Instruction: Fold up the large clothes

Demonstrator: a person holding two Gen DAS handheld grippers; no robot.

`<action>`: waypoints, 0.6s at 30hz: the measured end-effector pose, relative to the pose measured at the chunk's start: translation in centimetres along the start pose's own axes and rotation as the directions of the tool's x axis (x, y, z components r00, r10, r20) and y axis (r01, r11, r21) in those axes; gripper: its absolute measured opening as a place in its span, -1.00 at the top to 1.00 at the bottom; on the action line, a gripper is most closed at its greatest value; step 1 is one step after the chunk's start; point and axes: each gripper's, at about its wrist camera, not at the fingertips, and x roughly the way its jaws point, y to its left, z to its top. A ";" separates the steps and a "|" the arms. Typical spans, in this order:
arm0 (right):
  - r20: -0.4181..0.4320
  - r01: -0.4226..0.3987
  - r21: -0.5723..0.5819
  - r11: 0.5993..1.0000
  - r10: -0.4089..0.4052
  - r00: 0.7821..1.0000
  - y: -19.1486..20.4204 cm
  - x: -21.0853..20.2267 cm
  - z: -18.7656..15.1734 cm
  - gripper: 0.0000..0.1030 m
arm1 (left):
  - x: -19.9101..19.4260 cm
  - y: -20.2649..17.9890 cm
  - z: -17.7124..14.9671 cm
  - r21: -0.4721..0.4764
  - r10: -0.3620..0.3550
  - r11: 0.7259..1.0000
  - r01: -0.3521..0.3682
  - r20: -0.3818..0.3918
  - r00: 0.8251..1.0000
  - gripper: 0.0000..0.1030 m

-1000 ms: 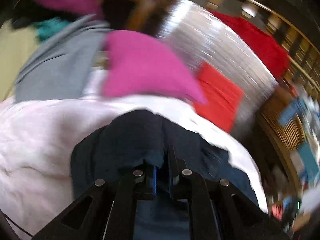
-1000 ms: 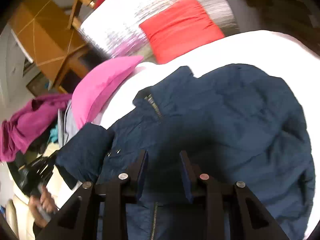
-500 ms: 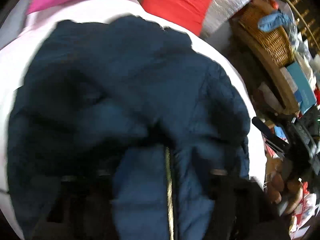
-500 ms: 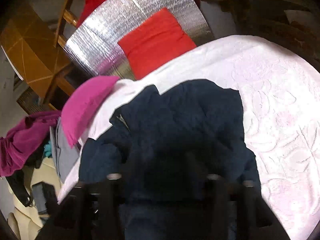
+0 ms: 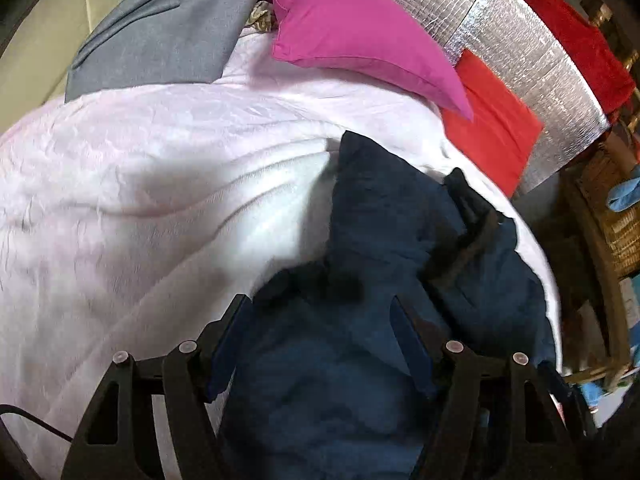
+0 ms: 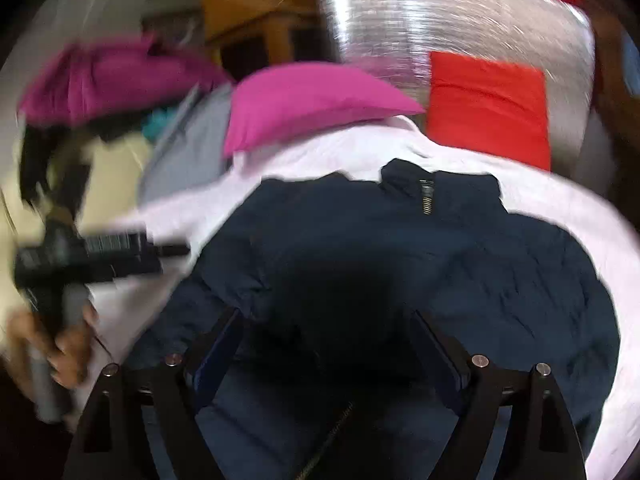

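A navy padded jacket (image 5: 400, 248) lies crumpled on the pale pink bedspread (image 5: 140, 184). My left gripper (image 5: 320, 316) hovers over the jacket's left part, open, with the fabric below and between its fingers but not pinched. In the right wrist view the jacket (image 6: 500, 272) fills the middle, with its collar and zip at the far side. My right gripper (image 6: 330, 332) is above it and its jaws are opening, gripping nothing. At that view's left edge a hand (image 6: 68, 344) holds the left gripper (image 6: 168, 250), which is blurred.
A pink pillow (image 5: 360, 36) and a red cushion (image 5: 492, 124) lie at the head of the bed against a silver foil panel (image 5: 520, 48). A grey garment (image 5: 160, 40) lies at the far left. A wicker basket (image 5: 616, 216) stands to the right of the bed.
My left gripper was shut on navy fabric; it has let go and now stands open over the jacket. My right gripper's jaws have widened, and its view has rolled upright.
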 end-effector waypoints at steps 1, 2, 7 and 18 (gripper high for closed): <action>-0.006 0.061 -0.036 0.997 -0.061 0.998 0.8 0.9 0.1 -0.69 | 0.7 -0.1 0.1 0.010 0.017 1.000 -0.017 -0.019 1.000 -0.29; -0.017 0.128 -0.069 0.989 -0.130 0.991 1.2 1.9 0.2 -0.69 | 1.5 0.0 0.0 0.018 0.030 0.999 -0.029 -0.041 0.999 -0.11; -0.050 0.185 0.136 0.973 -0.180 0.982 -3.7 1.9 0.0 -0.41 | 3.1 -0.6 -0.1 0.046 0.048 0.998 -0.044 -0.091 0.995 0.02; 0.163 -0.245 0.886 0.393 0.231 0.959 -22.3 -2.1 -10.1 -0.51 | 2.4 -1.2 -0.9 0.050 0.058 0.997 -0.054 -0.083 0.995 0.02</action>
